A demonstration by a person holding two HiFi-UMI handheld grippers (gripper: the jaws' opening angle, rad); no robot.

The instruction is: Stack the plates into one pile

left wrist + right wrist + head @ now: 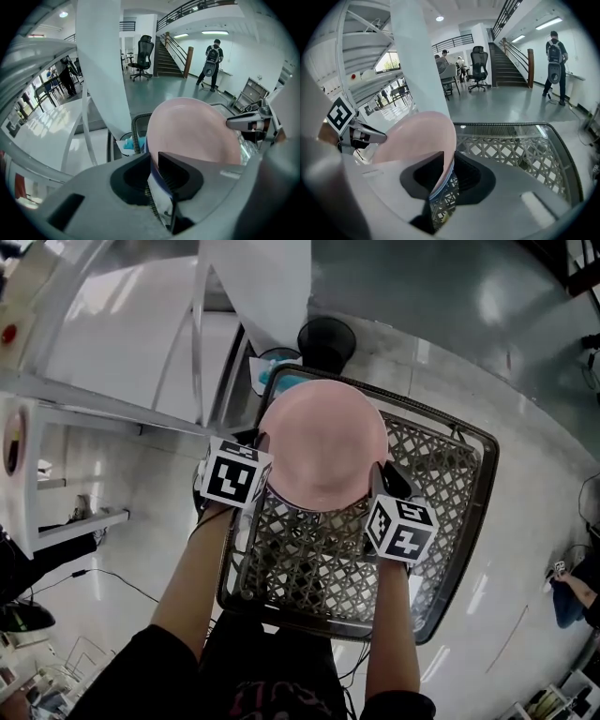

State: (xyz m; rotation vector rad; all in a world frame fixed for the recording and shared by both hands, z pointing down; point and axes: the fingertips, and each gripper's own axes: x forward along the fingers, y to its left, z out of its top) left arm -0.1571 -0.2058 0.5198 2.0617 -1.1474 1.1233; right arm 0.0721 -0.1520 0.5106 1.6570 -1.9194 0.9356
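A pink plate (323, 442) hangs level over a dark lattice basket (441, 484), held by both grippers. My left gripper (262, 448) is shut on its left rim and my right gripper (382, 482) on its right rim. In the left gripper view the jaws (154, 161) pinch the pink plate (192, 131) together with thin blue and white rims under it. The right gripper view shows the same layered rim between my right gripper's jaws (449, 168), with the pink plate (417, 136) on top. What lies below the plate in the basket is hidden.
The basket's rim (511, 126) runs round a lattice floor. Beyond its far edge sit a teal object (291, 382) and a black round object (325, 341). A white column (262, 287) and white frame rails (94, 399) stand at the left. A person (213, 63) walks far off.
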